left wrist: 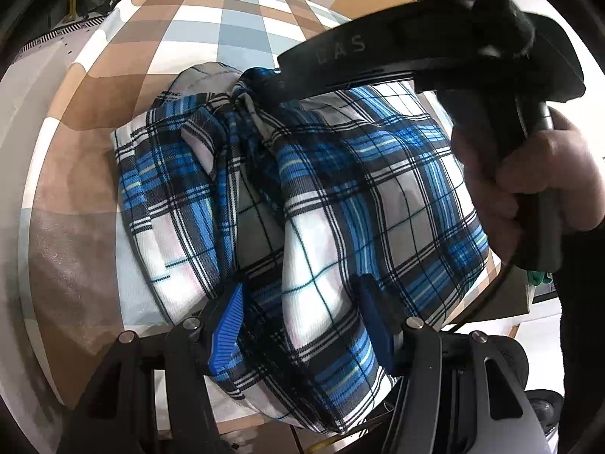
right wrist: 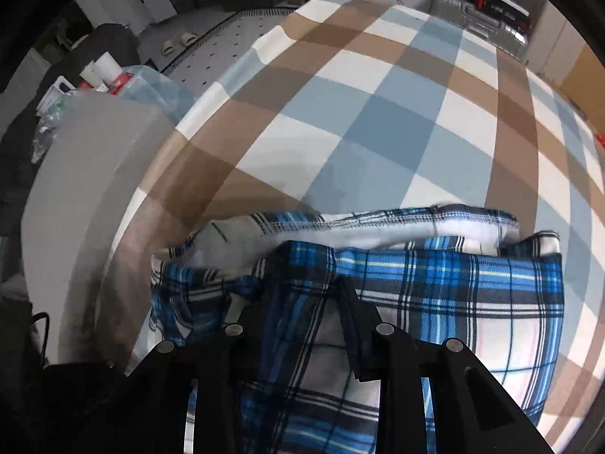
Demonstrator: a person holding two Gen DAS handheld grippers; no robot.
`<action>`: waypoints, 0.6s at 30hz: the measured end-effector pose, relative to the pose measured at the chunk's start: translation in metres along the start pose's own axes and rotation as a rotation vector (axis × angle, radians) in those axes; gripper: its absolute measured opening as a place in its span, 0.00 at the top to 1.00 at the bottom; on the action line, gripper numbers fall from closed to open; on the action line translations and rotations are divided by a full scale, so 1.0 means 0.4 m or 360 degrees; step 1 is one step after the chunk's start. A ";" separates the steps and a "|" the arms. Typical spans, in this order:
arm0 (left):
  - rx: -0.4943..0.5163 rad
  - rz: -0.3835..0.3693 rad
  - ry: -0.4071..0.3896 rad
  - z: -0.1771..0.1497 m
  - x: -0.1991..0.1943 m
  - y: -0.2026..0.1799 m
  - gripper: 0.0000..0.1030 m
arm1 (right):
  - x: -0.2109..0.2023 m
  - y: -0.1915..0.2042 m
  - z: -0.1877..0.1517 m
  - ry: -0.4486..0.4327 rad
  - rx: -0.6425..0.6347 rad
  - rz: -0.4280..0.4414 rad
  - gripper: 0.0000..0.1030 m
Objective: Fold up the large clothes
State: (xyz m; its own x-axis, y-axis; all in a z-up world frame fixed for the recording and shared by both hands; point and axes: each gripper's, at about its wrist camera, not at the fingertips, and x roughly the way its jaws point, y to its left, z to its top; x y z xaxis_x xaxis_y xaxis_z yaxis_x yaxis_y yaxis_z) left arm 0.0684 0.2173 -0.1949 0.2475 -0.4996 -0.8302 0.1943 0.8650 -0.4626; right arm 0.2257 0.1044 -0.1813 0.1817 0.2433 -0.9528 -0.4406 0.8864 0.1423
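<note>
A blue, white and black plaid garment (left wrist: pixel 340 196) lies bunched on a checked brown, blue and white bed cover (left wrist: pixel 113 227). My left gripper (left wrist: pixel 302 314) has its blue pads on either side of a thick fold at the garment's near edge and is shut on it. My right gripper (left wrist: pixel 261 87) comes in from the upper right, held by a hand (left wrist: pixel 529 181), and pinches a gathered knot of cloth at the far edge. In the right wrist view the garment (right wrist: pixel 435 295) drapes over and between my right gripper's fingers (right wrist: pixel 351 310), and the fingertips are hidden under cloth.
The checked cover (right wrist: pixel 359 121) stretches far beyond the garment. A grey padded bed edge (right wrist: pixel 75 196) runs along the left. Cups and bags (right wrist: pixel 94 79) sit beyond it. A silver suitcase (right wrist: pixel 487 11) stands at the far end.
</note>
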 end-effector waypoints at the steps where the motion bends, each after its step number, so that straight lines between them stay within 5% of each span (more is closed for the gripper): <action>1: -0.0009 -0.0006 -0.0001 0.000 0.006 -0.008 0.49 | -0.004 -0.004 0.000 0.0011 0.0017 0.0009 0.70; 5: -0.0040 -0.0018 -0.0020 0.000 -0.019 0.005 0.48 | -0.096 -0.063 -0.034 -0.0074 0.0093 0.0181 0.69; 8: -0.0095 0.0123 -0.0127 -0.018 -0.080 0.035 0.48 | -0.186 -0.126 -0.113 -0.0201 0.0130 0.0204 0.52; 12: -0.0270 0.0016 -0.0143 -0.025 -0.126 0.092 0.44 | -0.261 -0.234 -0.235 -0.0343 0.0170 0.0179 0.05; 14: -0.0335 0.0038 -0.0092 -0.027 -0.124 0.114 0.25 | -0.262 -0.314 -0.292 -0.0383 0.0264 0.0191 0.04; 18: -0.0468 0.0019 0.0007 -0.034 -0.117 0.146 0.24 | -0.184 -0.431 -0.340 -0.0228 0.0532 0.0378 0.04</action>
State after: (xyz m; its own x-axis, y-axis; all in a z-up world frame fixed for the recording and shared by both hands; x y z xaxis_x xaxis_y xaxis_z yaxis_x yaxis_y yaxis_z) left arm 0.0551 0.2918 -0.1873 0.2438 -0.4896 -0.8372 -0.0923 0.8476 -0.5226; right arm 0.1687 -0.1200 -0.1723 0.2402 0.4871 -0.8397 -0.1801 0.8724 0.4545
